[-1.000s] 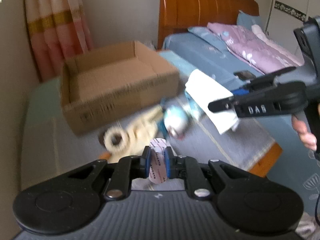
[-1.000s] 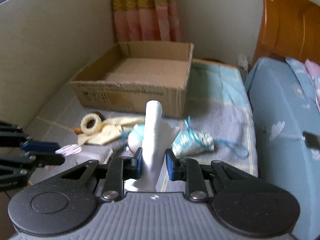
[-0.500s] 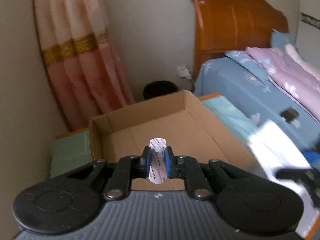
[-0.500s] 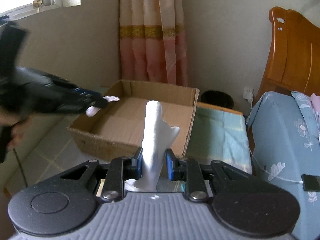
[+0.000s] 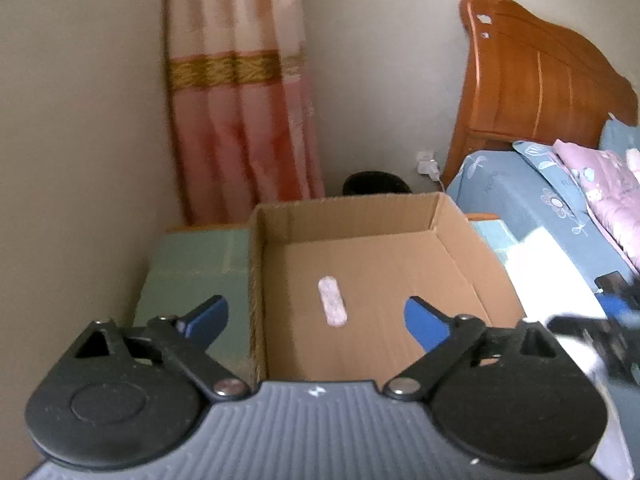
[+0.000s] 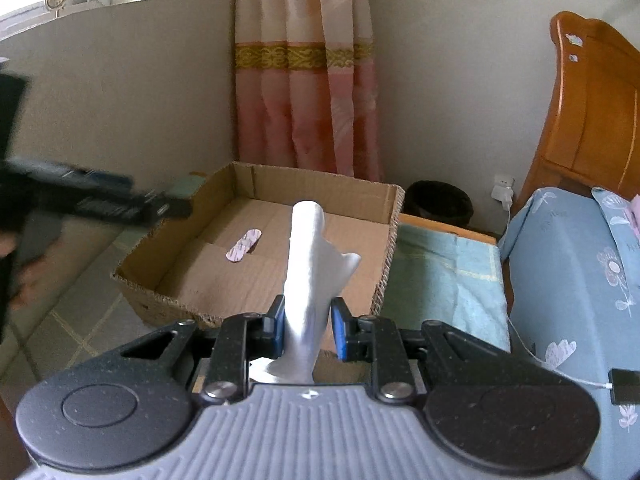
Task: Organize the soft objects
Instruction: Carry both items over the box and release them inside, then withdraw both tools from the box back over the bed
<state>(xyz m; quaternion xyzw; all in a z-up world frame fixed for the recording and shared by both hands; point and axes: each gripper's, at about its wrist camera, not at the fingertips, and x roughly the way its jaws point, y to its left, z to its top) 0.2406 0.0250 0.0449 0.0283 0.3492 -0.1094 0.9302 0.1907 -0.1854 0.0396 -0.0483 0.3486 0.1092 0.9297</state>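
Release is the step in hand. The left claw (image 5: 316, 320) hangs over the shallow brown cardboard box (image 5: 456, 252), its jaws opening with nothing between them; the small pale pink oval pad (image 5: 332, 301) lies loose on the box floor, just below the blue pads (image 5: 424, 322). The right claw (image 6: 308, 330) is clamped on a rolled white cloth (image 6: 310, 276) that stands up between its jaws, hovering at the box's near rim.

To do it well, I judge the left claw should lift straight clear so it does not drag the pad back out, and make room for the other. The right claw should come in well past the rim before parting, low enough that the limp cloth settles flat beside the pad rather than draping over the wall.

Counted: one box, one pad inside it, one cloth held, two claws. The box stands on a cloth-covered desk (image 6: 444, 272) beside a blue bed (image 6: 568, 264). Any other soft things are out of view.
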